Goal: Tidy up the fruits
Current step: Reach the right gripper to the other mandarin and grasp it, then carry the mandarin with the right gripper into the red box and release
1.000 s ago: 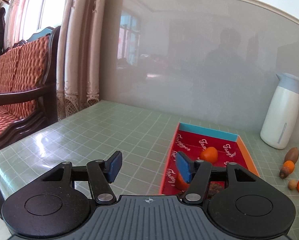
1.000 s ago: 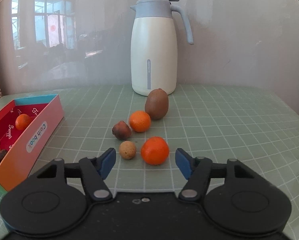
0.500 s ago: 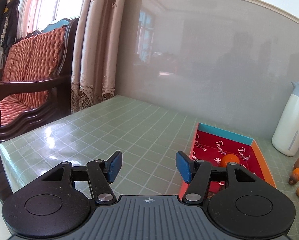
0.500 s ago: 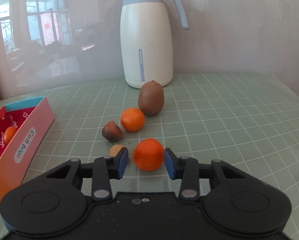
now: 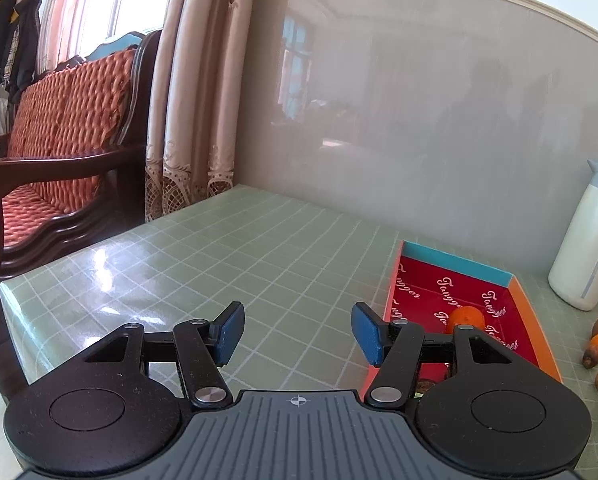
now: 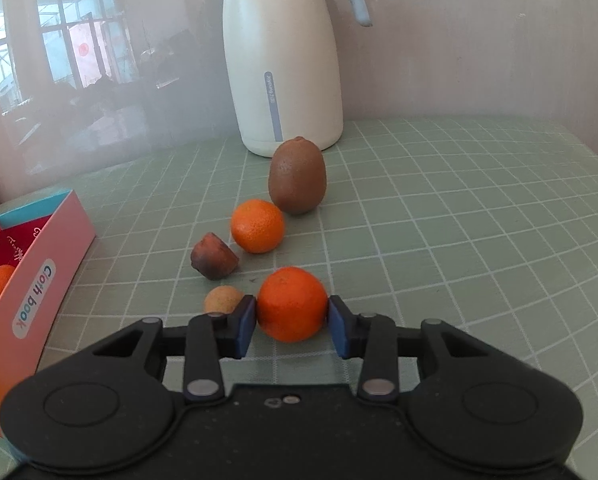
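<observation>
In the right wrist view my right gripper [image 6: 292,322] is shut on a near orange [image 6: 292,303], both blue pads pressing its sides low over the green table. Behind it lie a small tan round fruit [image 6: 222,299], a dark reddish-brown fruit [image 6: 213,256], a second orange [image 6: 257,226] and a brown kiwi [image 6: 297,176]. The open box [image 6: 39,276] with a red lining stands at the left and holds an orange [image 6: 3,279]. In the left wrist view my left gripper [image 5: 297,332] hangs open and empty over the table, left of the box [image 5: 533,312] and its orange [image 5: 467,317].
A white thermos jug [image 6: 285,60] with a blue-grey lid and handle stands against the grey wall behind the fruits. A wooden sofa with a red cushion [image 5: 55,152] and curtains [image 5: 191,92] stand beyond the table's left edge [image 5: 27,280].
My right gripper moved forward and down and its jaws closed from wide open onto the near orange. The left gripper's view swung a little leftward; its jaws stayed open.
</observation>
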A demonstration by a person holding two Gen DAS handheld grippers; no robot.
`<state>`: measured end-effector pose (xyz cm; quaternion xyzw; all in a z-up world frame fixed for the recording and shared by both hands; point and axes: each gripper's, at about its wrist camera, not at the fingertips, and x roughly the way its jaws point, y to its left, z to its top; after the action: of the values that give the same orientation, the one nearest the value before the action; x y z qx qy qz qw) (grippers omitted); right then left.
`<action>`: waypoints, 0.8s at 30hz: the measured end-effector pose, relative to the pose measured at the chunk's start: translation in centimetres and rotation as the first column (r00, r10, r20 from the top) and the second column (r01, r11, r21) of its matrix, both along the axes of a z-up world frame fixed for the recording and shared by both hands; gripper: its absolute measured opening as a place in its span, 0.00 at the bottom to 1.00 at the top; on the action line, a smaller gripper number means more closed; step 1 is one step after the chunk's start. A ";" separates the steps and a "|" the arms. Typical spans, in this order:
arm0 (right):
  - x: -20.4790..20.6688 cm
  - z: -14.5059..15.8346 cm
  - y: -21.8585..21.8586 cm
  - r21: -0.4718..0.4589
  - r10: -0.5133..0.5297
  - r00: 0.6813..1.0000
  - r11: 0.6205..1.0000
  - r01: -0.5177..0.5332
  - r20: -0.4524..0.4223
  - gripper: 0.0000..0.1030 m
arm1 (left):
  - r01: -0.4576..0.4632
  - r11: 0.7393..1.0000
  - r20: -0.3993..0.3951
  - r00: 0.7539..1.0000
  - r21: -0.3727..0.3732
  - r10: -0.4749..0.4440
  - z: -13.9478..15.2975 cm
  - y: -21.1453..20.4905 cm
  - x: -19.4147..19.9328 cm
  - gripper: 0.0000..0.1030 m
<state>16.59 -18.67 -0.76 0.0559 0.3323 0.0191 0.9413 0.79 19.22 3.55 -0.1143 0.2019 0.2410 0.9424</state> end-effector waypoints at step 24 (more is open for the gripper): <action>-5.9 3.9 15.3 -0.053 0.589 0.781 0.804 -0.592 0.208 0.36 | -0.108 0.994 -0.018 0.994 -0.033 0.107 -0.6 3.5 -2.1 0.58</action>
<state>10.72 -3.35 3.12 -0.0463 0.2297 0.3209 0.9177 -1.33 22.68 2.98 -0.1391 0.2073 0.2889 0.9242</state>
